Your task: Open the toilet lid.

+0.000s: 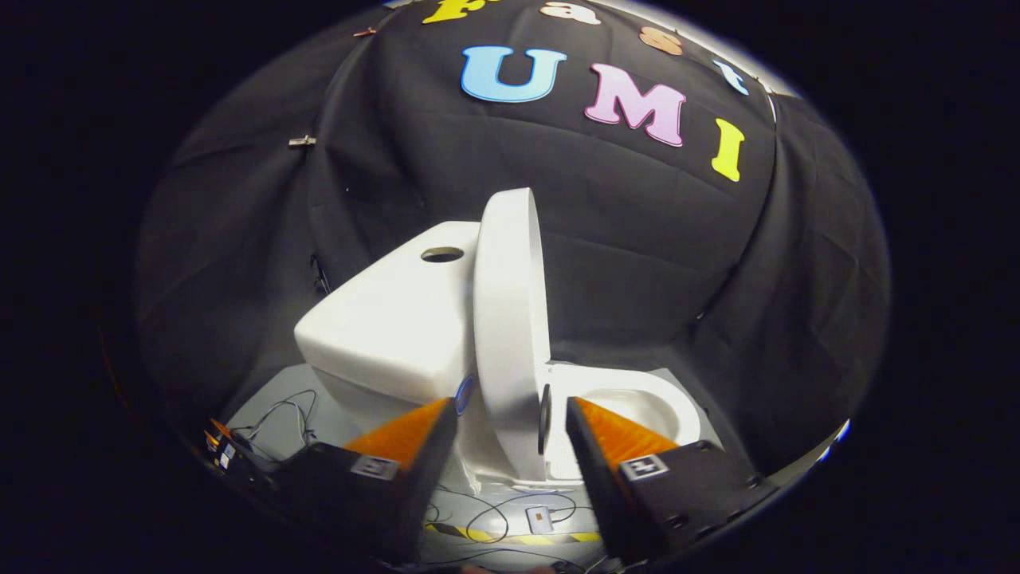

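Observation:
A white toilet stands just ahead of me, seen from its side. Its lid (510, 303) is raised upright, edge-on, next to the tank (382, 335). To the right of the lid lie the seat and the open bowl (637, 399). My gripper (511, 406) is open, one finger on each side of the lid's lower part. A small gap shows between each fingertip and the lid, so neither presses on it. A dark round bumper (546, 418) sits on the lid's right face near the right fingertip.
The tank top has a round hole (442, 254). Loose cables (287, 414) and a small box (539, 518) lie on the grey floor around the toilet's base, beside a yellow-black tape strip (510, 536). Black cloth walls close in behind and to both sides.

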`<state>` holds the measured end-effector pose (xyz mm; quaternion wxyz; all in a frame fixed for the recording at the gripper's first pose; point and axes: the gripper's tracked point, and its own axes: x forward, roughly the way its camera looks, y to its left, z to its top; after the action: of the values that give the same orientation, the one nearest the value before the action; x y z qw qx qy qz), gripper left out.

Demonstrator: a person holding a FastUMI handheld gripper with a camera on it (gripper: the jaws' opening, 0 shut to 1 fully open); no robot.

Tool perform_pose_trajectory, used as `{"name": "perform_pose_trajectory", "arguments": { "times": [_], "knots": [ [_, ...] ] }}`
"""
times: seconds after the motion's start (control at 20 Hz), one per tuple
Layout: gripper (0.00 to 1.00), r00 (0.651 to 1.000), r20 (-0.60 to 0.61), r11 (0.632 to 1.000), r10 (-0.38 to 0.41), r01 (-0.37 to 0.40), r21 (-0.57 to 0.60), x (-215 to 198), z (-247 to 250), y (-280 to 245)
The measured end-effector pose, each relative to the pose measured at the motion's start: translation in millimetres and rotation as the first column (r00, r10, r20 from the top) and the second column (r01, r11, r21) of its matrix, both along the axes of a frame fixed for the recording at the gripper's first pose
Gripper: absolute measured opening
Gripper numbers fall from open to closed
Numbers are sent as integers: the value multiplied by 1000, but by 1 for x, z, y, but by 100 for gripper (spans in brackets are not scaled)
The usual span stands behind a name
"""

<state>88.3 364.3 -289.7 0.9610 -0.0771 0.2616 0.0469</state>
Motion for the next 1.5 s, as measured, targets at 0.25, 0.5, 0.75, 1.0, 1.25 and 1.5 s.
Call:
{"name": "perform_pose_trajectory", "arguments": {
  "times": [0.25,0.5,0.75,1.0,1.25,1.5],
  "knots": [
    [99,998,53,999,37,-39,23,-5,23,0],
    [99,996,90,995,14,-22,98,-5,65,-28],
    [99,982,183,994,-45,26,104,8,128,-85],
    [99,962,254,988,-100,64,144,1,180,-152],
    [99,942,298,975,-154,96,199,-23,222,-208],
    [99,917,354,961,-183,91,262,-56,259,-249]
  ]
}}
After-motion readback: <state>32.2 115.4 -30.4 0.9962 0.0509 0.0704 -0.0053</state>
